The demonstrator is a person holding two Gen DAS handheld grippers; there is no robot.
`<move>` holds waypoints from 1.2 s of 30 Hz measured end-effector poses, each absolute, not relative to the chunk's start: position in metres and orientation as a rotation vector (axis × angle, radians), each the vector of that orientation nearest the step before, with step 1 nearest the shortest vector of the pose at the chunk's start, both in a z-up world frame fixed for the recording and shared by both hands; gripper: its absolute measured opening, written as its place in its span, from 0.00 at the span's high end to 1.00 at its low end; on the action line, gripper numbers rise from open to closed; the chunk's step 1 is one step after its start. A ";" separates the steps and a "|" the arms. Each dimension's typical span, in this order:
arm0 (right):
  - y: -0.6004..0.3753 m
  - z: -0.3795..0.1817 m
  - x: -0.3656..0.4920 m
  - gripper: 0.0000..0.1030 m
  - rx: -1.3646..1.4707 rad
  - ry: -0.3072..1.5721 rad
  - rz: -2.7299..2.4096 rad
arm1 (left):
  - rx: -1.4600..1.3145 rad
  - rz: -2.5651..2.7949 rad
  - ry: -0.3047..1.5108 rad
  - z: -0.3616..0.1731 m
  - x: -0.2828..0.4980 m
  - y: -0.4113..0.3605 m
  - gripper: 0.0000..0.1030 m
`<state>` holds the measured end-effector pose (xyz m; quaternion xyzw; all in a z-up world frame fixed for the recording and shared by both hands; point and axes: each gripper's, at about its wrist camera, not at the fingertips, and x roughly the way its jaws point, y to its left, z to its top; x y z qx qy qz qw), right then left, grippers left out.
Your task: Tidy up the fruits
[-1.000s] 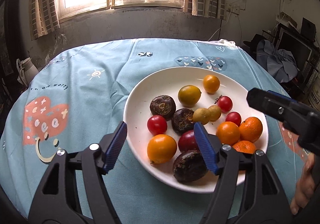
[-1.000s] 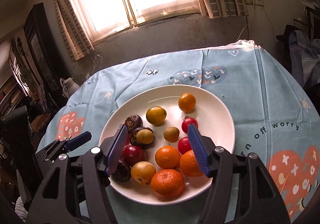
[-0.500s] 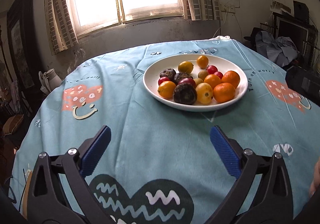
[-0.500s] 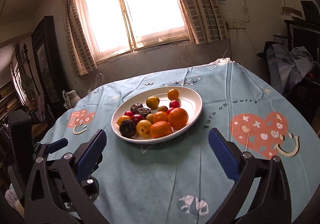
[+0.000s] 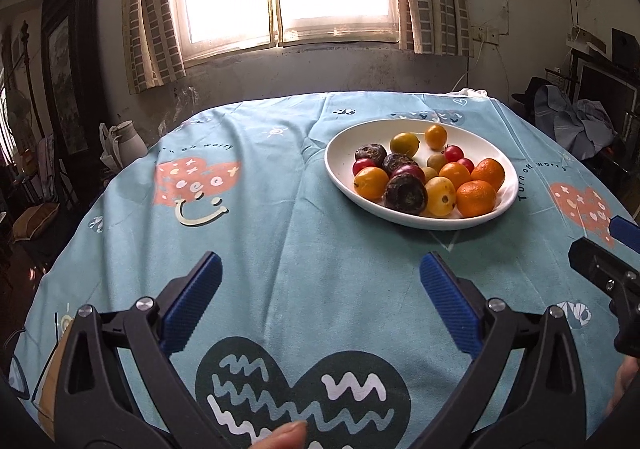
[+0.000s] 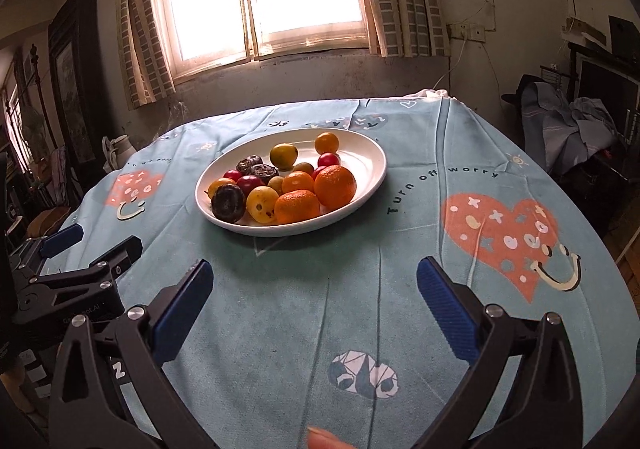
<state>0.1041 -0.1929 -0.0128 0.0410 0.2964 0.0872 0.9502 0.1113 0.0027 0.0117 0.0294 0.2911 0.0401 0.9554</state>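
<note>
A white plate (image 5: 340, 165) (image 6: 372, 169) holds several fruits: orange mandarins (image 5: 476, 197) (image 6: 335, 186), dark wrinkled passion fruits (image 5: 406, 193) (image 6: 228, 202), small red tomatoes (image 5: 453, 153) and yellow fruits (image 6: 262, 204). My left gripper (image 5: 320, 281) is open and empty, low over the tablecloth, well short of the plate. My right gripper (image 6: 314, 285) is open and empty, also short of the plate. The right gripper shows at the right edge of the left wrist view (image 5: 608, 269); the left gripper shows at the left of the right wrist view (image 6: 76, 273).
A round table with a light blue printed cloth (image 5: 260, 217) (image 6: 460, 249). A white jug (image 5: 126, 141) stands beyond the table's left edge. Clothes lie piled on furniture at the right (image 6: 568, 129). A window and wall are behind the table.
Both grippers have pulled back and lower from over the plate to the table's near side. Both jaws have opened wider. The fruits on the plate have not moved.
</note>
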 end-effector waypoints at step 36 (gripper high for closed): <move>-0.189 -0.022 0.108 0.01 0.097 0.653 0.171 | 0.072 0.005 0.576 0.011 0.103 -0.011 0.02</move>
